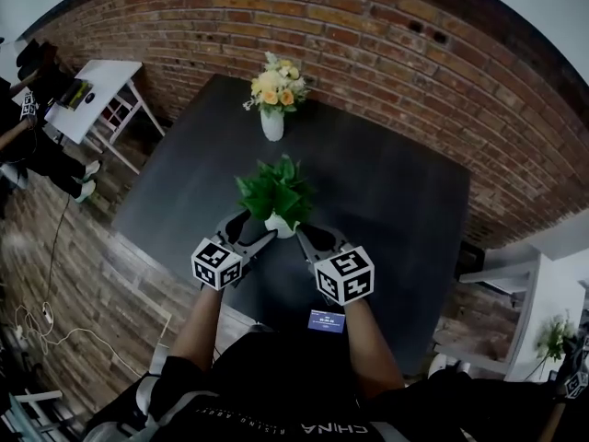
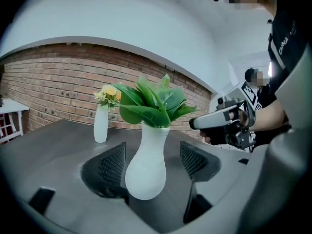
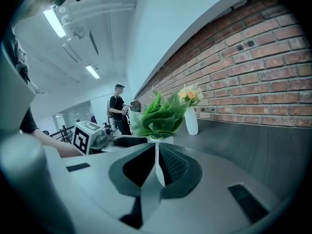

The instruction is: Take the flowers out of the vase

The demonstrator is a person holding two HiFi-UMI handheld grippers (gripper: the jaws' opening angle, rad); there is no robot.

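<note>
On dark table, white vase w/ green leaves stands btwn wide-apart jaws of left gripper; right gripper jaws together, empty.

Lab-like workspace: brick wall, dark table, ceiling strip lights, floor cables, another person far off.

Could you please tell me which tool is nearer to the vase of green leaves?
Left. The left tool holds its open jaws around the vase; the shut right tool sits just to its right.
</note>
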